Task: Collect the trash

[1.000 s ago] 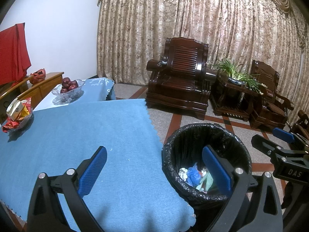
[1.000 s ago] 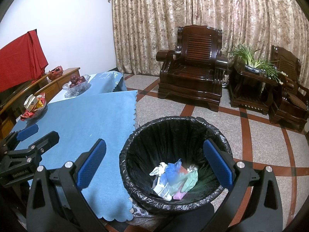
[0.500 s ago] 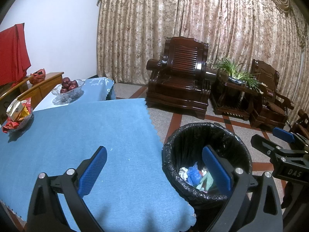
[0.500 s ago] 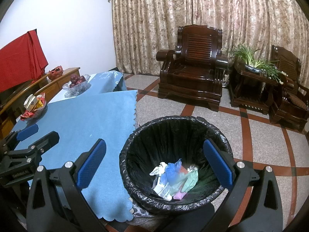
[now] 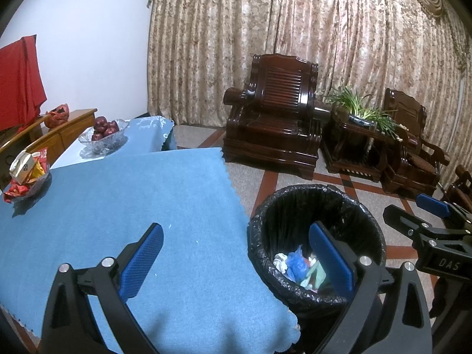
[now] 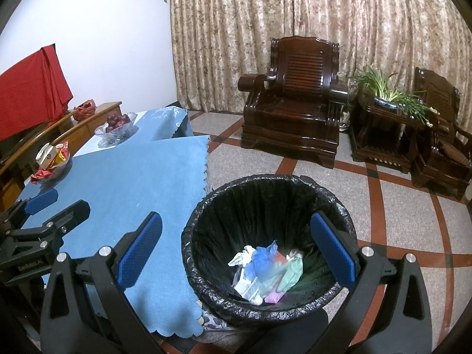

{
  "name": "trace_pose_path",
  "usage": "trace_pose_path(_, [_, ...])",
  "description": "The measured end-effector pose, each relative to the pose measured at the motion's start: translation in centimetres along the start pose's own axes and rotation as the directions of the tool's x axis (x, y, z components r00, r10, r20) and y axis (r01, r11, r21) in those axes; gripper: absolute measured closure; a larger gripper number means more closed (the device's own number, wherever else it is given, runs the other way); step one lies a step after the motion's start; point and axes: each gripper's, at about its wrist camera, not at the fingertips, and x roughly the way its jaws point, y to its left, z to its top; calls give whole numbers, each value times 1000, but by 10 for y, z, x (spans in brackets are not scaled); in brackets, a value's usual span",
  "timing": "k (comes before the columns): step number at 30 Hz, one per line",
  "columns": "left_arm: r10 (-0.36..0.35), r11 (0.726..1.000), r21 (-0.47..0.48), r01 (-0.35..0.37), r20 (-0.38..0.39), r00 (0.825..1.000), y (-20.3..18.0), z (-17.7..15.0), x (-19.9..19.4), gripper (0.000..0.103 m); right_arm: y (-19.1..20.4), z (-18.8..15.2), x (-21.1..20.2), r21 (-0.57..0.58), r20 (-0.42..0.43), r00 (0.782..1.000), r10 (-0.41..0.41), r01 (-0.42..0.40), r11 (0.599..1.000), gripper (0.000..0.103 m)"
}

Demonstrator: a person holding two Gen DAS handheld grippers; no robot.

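We hold left gripper (image 5: pixel 236 258) and right gripper (image 6: pixel 236 249) empty, jaws wide. Risk: right gripper, low over bin (image 6: pixel 339 203), snags liner (thin plastic), spilling trash (image 6: pixel 265 268).

A round bin lined with a crinkled black plastic bag (image 6: pixel 265 253) stands upright on the floor, just beside the corner of the blue-clothed tabletop (image 6: pixel 124 188). At its bottom lies a heap of trash (image 6: pixel 265 271): crumpled white paper, a blue plastic bag, a pale green wad, a pink scrap, all bunched together.
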Motion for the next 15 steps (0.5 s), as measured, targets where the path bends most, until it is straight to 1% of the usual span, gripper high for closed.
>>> trace_pose_path(5, [0, 1000, -2, 0, -5, 1000, 1, -4, 0, 6, -1, -1, 1, 0, -3, 1000, 1, -1, 1000, 5])
trace_pose_path(15, [3, 1000, 1, -3, -7, 1000, -3, -1, 1, 6, -1, -7, 1, 2, -4, 1000, 1, -1, 1000, 5])
